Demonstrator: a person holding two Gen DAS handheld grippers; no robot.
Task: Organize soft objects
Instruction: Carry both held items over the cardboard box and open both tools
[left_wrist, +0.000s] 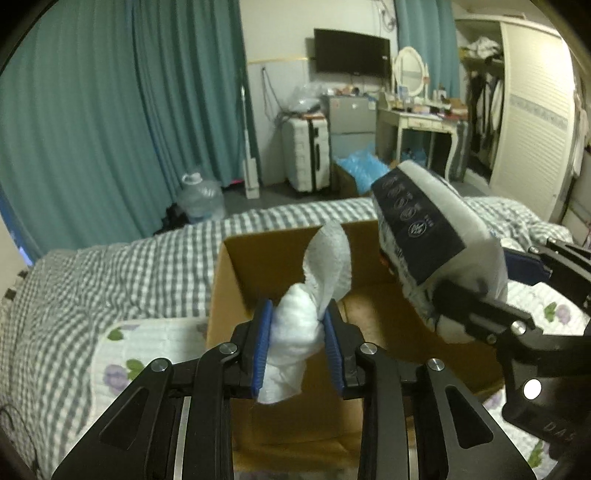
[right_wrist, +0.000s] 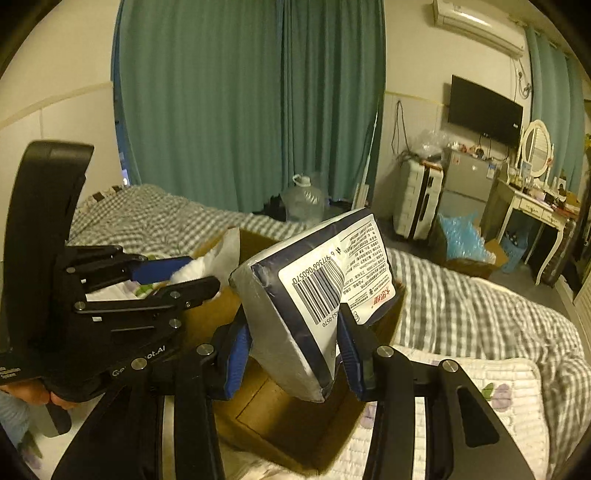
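An open cardboard box (left_wrist: 251, 266) stands on the bed; it also shows in the right wrist view (right_wrist: 280, 417). My left gripper (left_wrist: 298, 343) is shut on a white cloth (left_wrist: 317, 273) and holds it above the box opening; the cloth also shows in the right wrist view (right_wrist: 218, 258). My right gripper (right_wrist: 293, 350) is shut on a soft white and dark blue tissue pack (right_wrist: 317, 295) with a barcode label, held tilted over the box. The pack also shows in the left wrist view (left_wrist: 432, 236) at the right, above the box's right side.
The bed has a grey checked quilt (left_wrist: 110, 273) and a white floral pad (left_wrist: 122, 354) under the box. Beyond the bed stand a water jug (left_wrist: 201, 199), a white suitcase (left_wrist: 306, 151), a dressing table (left_wrist: 421, 118), a wardrobe (left_wrist: 532, 110) and teal curtains (left_wrist: 129, 110).
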